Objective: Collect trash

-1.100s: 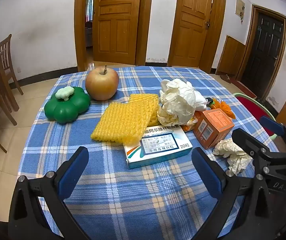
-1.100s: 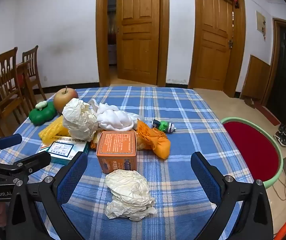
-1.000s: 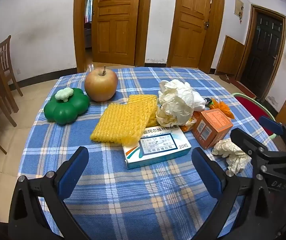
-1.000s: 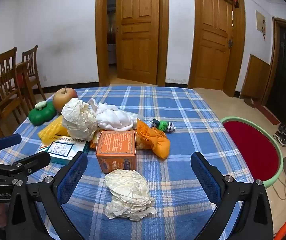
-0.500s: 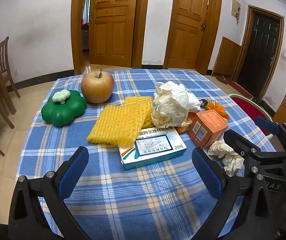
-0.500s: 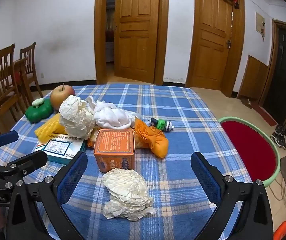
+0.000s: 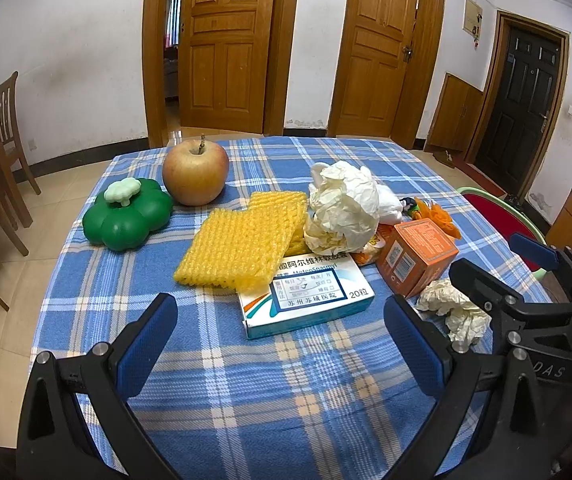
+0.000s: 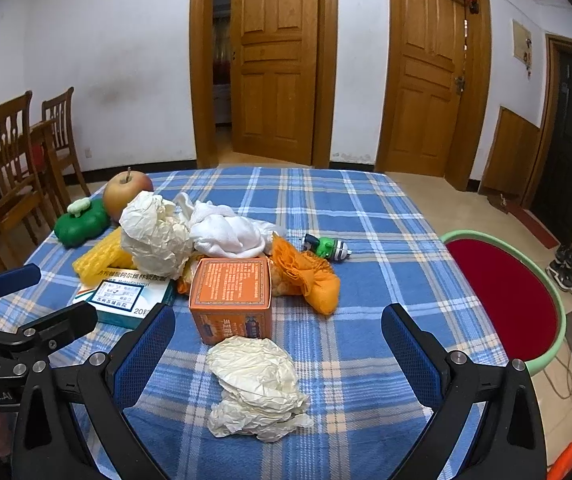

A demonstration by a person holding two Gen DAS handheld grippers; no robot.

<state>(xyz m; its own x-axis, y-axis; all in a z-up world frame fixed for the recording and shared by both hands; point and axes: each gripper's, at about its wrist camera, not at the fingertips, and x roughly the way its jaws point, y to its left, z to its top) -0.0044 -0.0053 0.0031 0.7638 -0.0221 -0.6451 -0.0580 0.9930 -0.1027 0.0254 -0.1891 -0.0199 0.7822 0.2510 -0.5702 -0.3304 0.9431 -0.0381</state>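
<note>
A pile of trash lies on the blue plaid table: a white medicine box, yellow foam netting, a big crumpled paper ball, an orange carton, orange netting, a white cloth and a flat crumpled paper wad. My left gripper is open and empty, just short of the medicine box. My right gripper is open and empty, its fingers either side of the paper wad.
An apple and a green pumpkin-shaped container sit at the table's left. A small green toy lies behind the orange netting. A red bin with a green rim stands right of the table. Wooden chairs stand at left.
Both grippers have drifted slightly; the objects sit a little lower and nearer in both views. Both stay open and empty.
</note>
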